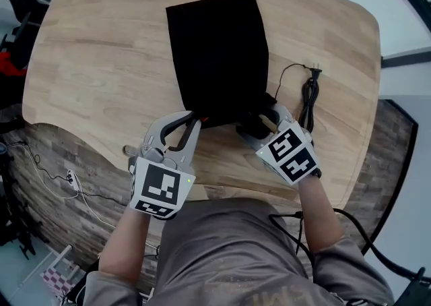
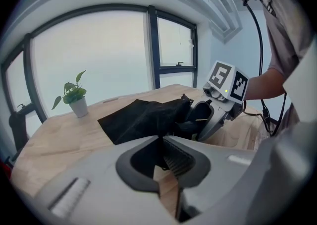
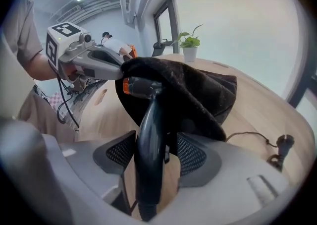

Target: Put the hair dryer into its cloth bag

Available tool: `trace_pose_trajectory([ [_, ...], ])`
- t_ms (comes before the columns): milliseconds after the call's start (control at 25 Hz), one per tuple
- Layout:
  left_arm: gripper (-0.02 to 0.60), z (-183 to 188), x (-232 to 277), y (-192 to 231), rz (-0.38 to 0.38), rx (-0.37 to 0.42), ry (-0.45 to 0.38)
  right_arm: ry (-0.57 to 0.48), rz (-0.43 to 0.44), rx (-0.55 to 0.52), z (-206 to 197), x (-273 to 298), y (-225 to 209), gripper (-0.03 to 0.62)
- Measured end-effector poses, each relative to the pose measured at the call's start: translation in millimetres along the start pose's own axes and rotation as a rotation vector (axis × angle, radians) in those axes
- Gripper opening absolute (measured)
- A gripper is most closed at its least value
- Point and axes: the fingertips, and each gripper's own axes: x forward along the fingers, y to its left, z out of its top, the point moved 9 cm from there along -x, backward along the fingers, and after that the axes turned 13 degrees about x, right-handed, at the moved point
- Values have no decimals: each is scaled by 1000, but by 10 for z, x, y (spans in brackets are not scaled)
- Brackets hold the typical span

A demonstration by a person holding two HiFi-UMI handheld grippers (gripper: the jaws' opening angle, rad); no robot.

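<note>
Head view: cloth bag [image 1: 219,55] lies flat on the bench [image 1: 101,62], mouth toward me. My left claw [image 1: 194,120] is pinched on the left corner of the mouth. My right claw [image 1: 261,121] sits at the right corner, around the hair dryer [image 1: 254,125]. The dryer's head is already inside the bag and only a dark bit shows. Its cord [image 1: 308,96] lies on the bench just right of the bag, plug [image 1: 314,67] at the far end.

Left gripper view: my jaws meet at the tips with a black fold of the bag nipped between them. The bag stretches away, with the right claw [image 2: 197,120] at its mouth. A potted plant [image 2: 74,101] stands well off to the left.

Right gripper view: the dryer's black handle [image 3: 151,130] stands between my jaws. They are wide apart, a gap shows on the right side, and they are not clamping it. There is an orange ring at the top of the handle, and the bag's rim drapes over the head. The left claw [image 3: 122,68] holds the rim up.
</note>
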Motion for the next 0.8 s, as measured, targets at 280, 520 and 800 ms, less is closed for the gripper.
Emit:
trace_pose_trajectory([
  [280,14,-19,-54,72,-6,-11,-38,-42,-18,-47,-32,-1,50,218],
  [520,14,178,-207,114,-18,82,-88,-56,4,-70,65,-129,112,218],
  [800,14,169,-297,116,-68,114,-142,-93,67,-194,152,-196,140,218],
])
